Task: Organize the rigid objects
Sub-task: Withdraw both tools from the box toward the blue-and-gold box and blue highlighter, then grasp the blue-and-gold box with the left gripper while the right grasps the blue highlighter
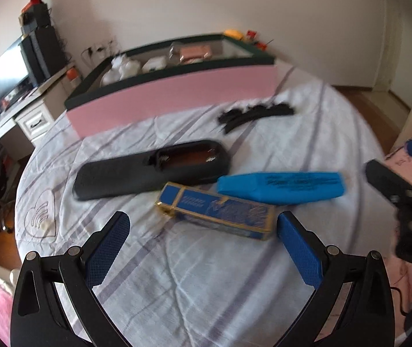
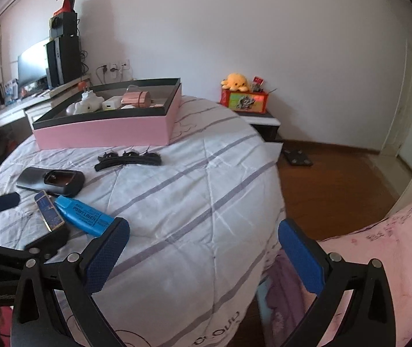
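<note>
The left gripper (image 1: 203, 248) hangs low over the bed (image 1: 206, 274), its blue fingers (image 1: 107, 248) spread wide and holding nothing, aimed at the blue-and-gold box (image 1: 214, 212) lying flat just ahead. That box seems the likely pick. It touches the blue highlighter (image 1: 281, 186) at its far side and sits just in front of the black remote (image 1: 151, 169), which lies back-up with its battery bay uncovered. To grasp well, straddle the box across its narrow width, keeping the right-hand finger clear of the highlighter, and press only lightly into the soft quilt before closing. The pink storage box (image 1: 171, 98), already holding several items, stands at the far end of the bed; a black hair clip (image 1: 255, 114) lies near it. The right gripper (image 2: 203, 248) hovers farther right, beside the bed edge, its fingers (image 2: 300, 256) also wide apart and empty, angled toward the floor.
</note>
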Demonstrator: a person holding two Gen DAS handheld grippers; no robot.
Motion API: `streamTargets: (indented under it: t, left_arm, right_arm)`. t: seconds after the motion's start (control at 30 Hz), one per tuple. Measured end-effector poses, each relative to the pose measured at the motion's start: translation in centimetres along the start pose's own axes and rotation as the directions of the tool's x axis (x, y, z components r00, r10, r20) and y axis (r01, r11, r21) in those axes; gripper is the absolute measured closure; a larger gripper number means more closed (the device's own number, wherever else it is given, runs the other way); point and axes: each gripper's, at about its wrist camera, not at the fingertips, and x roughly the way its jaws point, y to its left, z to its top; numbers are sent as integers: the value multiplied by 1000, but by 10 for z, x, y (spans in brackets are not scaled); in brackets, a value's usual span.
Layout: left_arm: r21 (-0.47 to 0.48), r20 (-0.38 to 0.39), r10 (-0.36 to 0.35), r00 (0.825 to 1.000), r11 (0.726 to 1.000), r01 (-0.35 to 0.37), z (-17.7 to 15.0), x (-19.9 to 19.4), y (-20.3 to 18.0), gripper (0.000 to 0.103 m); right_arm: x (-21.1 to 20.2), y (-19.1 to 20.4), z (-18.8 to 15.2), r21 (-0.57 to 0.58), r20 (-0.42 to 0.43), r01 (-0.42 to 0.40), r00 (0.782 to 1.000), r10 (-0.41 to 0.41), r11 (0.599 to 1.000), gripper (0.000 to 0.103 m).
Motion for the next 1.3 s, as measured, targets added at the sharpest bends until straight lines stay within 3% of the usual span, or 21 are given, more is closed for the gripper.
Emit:
streamTargets:
  t: [0.1, 0.5, 0.9, 1.1, 1.3]
  left_arm:
    - [-63, -28, -29, 999, 998, 27, -2, 4, 16, 0]
    - [-118, -43, 50, 998, 991, -55, -26, -10, 62, 0]
    - [-122, -39, 16, 999, 992, -20, -8, 5, 46, 0]
    - [-144, -15, -2, 1000, 990, 0, -9, 10, 63, 0]
    - [-100, 1, -14, 1000, 995, 14, -23, -4, 76, 17]
  right_arm:
    - [4, 7, -1, -18, -5, -16, 1000, 16, 1000, 0]
    - [17, 50, -2, -101, -35, -92, 995, 88, 991, 0]
    - [30, 53, -11, -115, -86, -133, 989, 124, 984, 0]
    - [30, 55, -11, -140, -79, -148, 987, 138, 979, 0]
    - [33, 54, -11, -160, -75, -189, 981, 179, 969, 0]
